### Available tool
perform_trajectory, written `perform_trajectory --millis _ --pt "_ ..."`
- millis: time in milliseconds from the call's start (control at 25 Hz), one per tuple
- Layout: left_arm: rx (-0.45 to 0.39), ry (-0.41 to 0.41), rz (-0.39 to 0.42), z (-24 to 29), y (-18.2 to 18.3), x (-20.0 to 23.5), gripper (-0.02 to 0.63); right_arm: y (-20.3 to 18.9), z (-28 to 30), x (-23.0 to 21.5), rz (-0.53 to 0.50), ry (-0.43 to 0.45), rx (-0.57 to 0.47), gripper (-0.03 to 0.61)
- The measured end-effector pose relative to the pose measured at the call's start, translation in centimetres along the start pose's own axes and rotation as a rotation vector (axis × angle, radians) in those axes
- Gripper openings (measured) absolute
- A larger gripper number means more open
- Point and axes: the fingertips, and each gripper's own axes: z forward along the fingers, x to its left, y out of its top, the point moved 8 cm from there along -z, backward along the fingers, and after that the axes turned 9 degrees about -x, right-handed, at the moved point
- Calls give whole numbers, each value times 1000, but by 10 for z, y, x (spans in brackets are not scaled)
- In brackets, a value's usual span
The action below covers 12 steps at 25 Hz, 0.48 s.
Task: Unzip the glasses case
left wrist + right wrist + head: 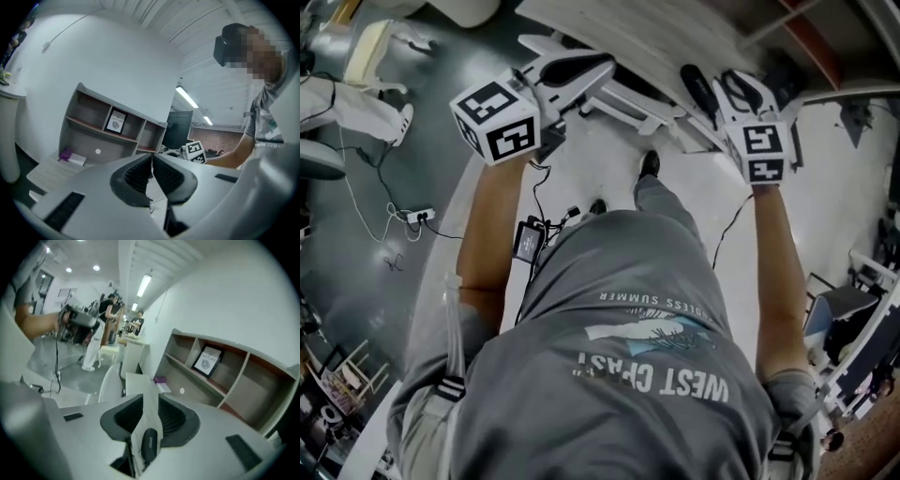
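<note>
A shelf (93, 117) stands at the back of the desk (44, 174), a framed picture (116, 122) in its middle compartment, a small box (75, 159) on the desk at its left end. Seemingly the glasses case (151, 414) stands between the jaws of the right gripper (149, 403).

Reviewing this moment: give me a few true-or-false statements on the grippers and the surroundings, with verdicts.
1. The left gripper has its jaws together with nothing between them. True.
2. The right gripper is empty. False: its jaws are closed on a pale item with a dark oval tab.
3. A framed picture stands in the shelf unit. True.
4. The person wears a red shirt. False: the shirt is grey.
</note>
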Motion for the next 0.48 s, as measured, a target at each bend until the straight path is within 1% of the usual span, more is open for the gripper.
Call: perform_trajectory --millis 40,80,120,200,360,400,480 --pt "-10 -9 18 -2 5 -1 8 15 -7 2 40 -20 -42 85" --pt "-20 -15 37 -3 10 -3 8 30 -15 3 78 -37 -83 32" --pt "-30 -19 58 -4 17 -7 8 45 -24 3 117 -47 -123 11" --pt "-52 -23 96 -2 35 -15 8 72 -42 2 204 -47 -194 9" --pt "-108 -23 181 -4 66 -35 6 112 -78 9 376 0 -307 9" --pt "-122 -19 209 -7 70 -38 6 119 -84 14 400 13 -333 9" --pt "-140 -2 268 -15 74 -43 7 131 -93 27 414 35 -366 8"
